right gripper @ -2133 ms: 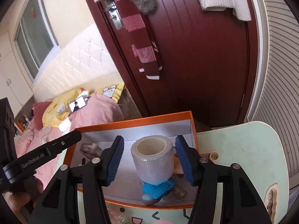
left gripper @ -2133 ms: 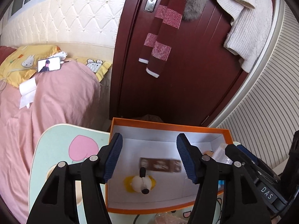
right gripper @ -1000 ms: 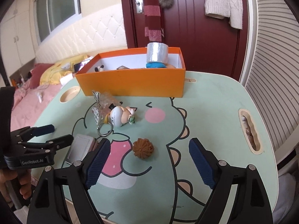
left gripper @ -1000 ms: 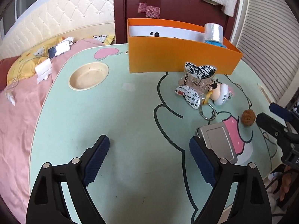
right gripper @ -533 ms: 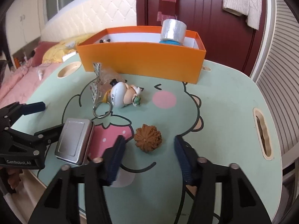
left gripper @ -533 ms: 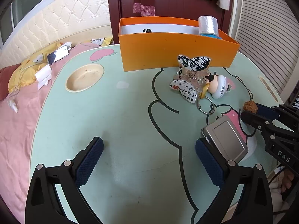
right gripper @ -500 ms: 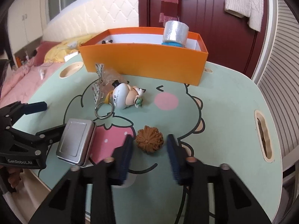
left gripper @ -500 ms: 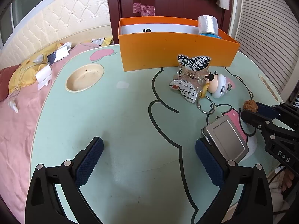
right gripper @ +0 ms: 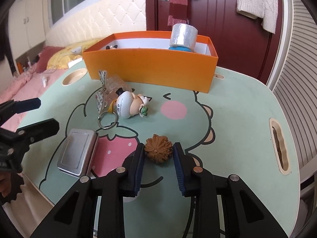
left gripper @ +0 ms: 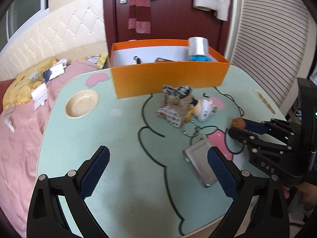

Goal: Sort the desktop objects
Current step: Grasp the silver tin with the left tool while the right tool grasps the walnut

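Note:
My right gripper [right gripper: 158, 150] has its pads on both sides of a brown walnut [right gripper: 158, 151] on the green cartoon table [right gripper: 233, 123]; it also shows in the left wrist view [left gripper: 237, 128] with the walnut [left gripper: 238, 122] at its tips. My left gripper [left gripper: 157, 159] is open and empty over the table's near side. A silver tin [right gripper: 78, 153] lies to the walnut's left. A figurine keychain [right gripper: 130, 103] and a clear packet [right gripper: 108, 88] lie in front of the orange box [right gripper: 150, 67], which holds a tape roll [right gripper: 183, 34].
A round cup recess [left gripper: 81, 103] is at the table's left, a slot [right gripper: 279, 145] at its right. A bed with pink bedding [left gripper: 17, 119] lies to the left. A dark red door [left gripper: 168, 10] with hanging clothes stands behind the box.
My right gripper has narrowed from wide open onto the walnut. My left gripper has shifted so that the tin now lies by its right finger. Earlier both were over the box.

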